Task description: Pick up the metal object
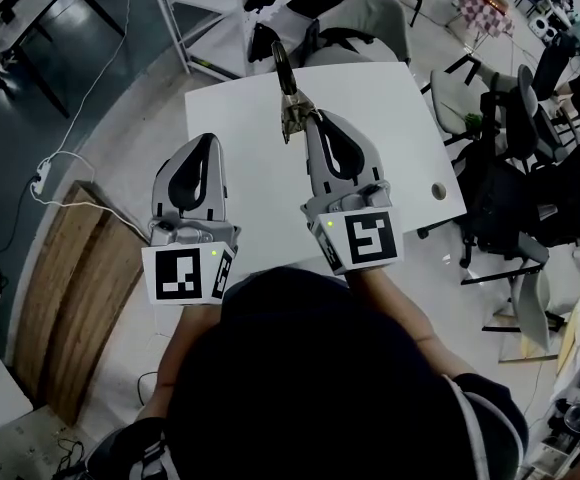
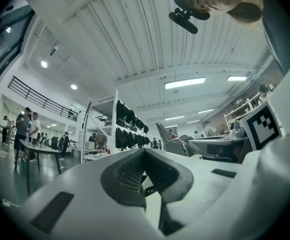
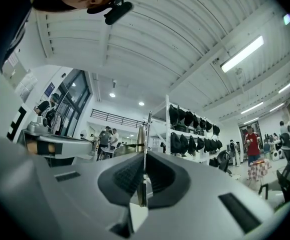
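Note:
The metal object (image 1: 288,96) is a thin, flat tool with a brassy part, and it sticks out past the tips of my right gripper (image 1: 313,120). That gripper is shut on it and holds it in the air over the white table (image 1: 390,118). In the right gripper view the metal object (image 3: 145,131) stands edge-on between the dark pads (image 3: 127,176) and points up toward the ceiling. My left gripper (image 1: 208,143) hovers to the left of it at the table's near edge. In the left gripper view its jaws (image 2: 145,151) meet with nothing between them.
The table has a small round hole (image 1: 439,191) near its right edge. Dark office chairs (image 1: 530,168) crowd the right side, and a grey chair (image 1: 360,23) stands behind the table. A wooden board (image 1: 80,288) and a white cable (image 1: 60,158) lie on the floor at left.

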The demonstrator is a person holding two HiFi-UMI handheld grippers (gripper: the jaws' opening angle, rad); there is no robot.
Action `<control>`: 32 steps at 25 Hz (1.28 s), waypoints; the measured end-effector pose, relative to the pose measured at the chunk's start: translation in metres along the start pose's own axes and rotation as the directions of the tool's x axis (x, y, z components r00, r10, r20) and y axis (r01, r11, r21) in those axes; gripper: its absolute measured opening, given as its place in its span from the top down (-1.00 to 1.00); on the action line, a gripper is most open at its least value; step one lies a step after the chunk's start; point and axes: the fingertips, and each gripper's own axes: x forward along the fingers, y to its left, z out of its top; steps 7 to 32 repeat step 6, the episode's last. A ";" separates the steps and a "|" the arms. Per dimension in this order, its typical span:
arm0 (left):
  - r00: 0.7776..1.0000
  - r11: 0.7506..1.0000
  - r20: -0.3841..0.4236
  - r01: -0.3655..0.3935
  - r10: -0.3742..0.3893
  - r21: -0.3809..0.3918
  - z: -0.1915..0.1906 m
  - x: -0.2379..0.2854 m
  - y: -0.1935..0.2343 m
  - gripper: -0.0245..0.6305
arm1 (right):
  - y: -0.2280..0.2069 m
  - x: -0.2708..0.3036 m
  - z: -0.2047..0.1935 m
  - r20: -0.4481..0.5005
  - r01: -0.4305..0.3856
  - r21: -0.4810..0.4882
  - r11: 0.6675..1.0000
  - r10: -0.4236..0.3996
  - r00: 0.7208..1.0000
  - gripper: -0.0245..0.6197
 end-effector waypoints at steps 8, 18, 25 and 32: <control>1.000 1.000 0.014 -0.010 0.009 0.010 0.001 -0.007 -0.034 0.85 | -0.019 -0.030 0.000 0.017 -0.006 0.003 1.000 0.006 1.000 0.83; 1.000 1.000 0.014 -0.010 0.009 0.010 0.001 -0.007 -0.034 0.85 | -0.019 -0.030 0.000 0.017 -0.006 0.003 1.000 0.006 1.000 0.83; 1.000 1.000 0.014 -0.010 0.009 0.010 0.001 -0.007 -0.034 0.85 | -0.019 -0.030 0.000 0.017 -0.006 0.003 1.000 0.006 1.000 0.83; 1.000 1.000 0.014 -0.010 0.009 0.010 0.001 -0.007 -0.034 0.85 | -0.019 -0.030 0.000 0.017 -0.006 0.003 1.000 0.006 1.000 0.83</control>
